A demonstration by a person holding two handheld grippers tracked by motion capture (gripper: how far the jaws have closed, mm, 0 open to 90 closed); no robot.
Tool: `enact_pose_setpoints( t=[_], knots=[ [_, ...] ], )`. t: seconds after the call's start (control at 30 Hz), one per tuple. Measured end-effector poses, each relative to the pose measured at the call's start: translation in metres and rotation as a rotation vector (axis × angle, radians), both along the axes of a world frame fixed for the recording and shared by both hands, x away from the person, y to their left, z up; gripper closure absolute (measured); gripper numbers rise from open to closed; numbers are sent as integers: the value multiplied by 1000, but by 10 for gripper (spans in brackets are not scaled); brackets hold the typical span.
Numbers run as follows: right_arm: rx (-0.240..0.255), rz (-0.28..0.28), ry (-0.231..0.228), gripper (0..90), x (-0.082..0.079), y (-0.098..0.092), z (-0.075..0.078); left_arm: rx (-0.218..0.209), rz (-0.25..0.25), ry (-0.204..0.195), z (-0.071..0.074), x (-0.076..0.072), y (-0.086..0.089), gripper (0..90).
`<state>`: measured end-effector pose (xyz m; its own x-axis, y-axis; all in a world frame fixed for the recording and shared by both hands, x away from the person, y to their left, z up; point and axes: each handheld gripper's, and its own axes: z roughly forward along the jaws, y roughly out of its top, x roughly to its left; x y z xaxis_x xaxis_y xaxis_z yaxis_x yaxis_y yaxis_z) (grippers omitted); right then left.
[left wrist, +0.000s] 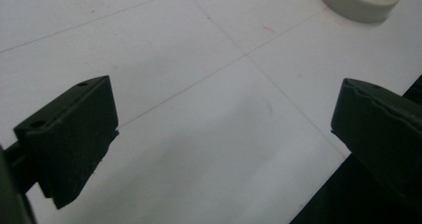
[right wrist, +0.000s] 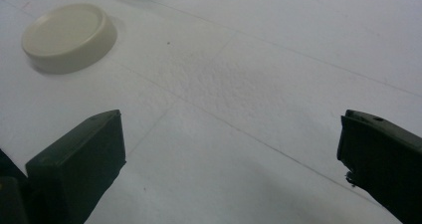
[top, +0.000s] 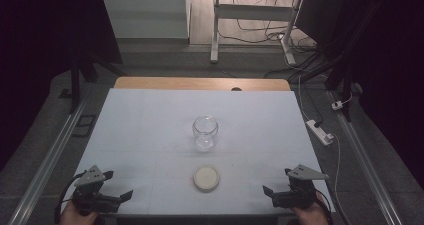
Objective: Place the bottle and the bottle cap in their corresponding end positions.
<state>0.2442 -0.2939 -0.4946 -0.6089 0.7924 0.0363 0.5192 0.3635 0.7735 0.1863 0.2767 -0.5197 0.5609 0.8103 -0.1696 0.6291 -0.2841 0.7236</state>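
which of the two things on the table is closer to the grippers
The cream lid, lying flat near the table's front edge between the left gripper and right gripper. The glass jar stands farther back.

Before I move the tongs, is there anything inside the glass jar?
The glass jar looks empty: the white table shows through its clear wall. Its lid lies flat in front of it, apart from it. What lies under the lid cannot be seen.
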Motion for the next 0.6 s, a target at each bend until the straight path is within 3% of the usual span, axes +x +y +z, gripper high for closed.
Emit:
enact_pose_setpoints(
  t=[0.3, 0.47, 0.6],
  knots=[
    [-7, -25, 27, 0, -5, -9, -2, 27, 47, 13, -2, -7, 9, 0],
    [-12, -37, 34, 0, -8, -13, -2, 61, 56, 28, -3, -8, 11, 0],
    [-18, -40, 41, 0, -9, -14, -2, 65, 56, 35, -4, -8, 12, 0]
  ],
)
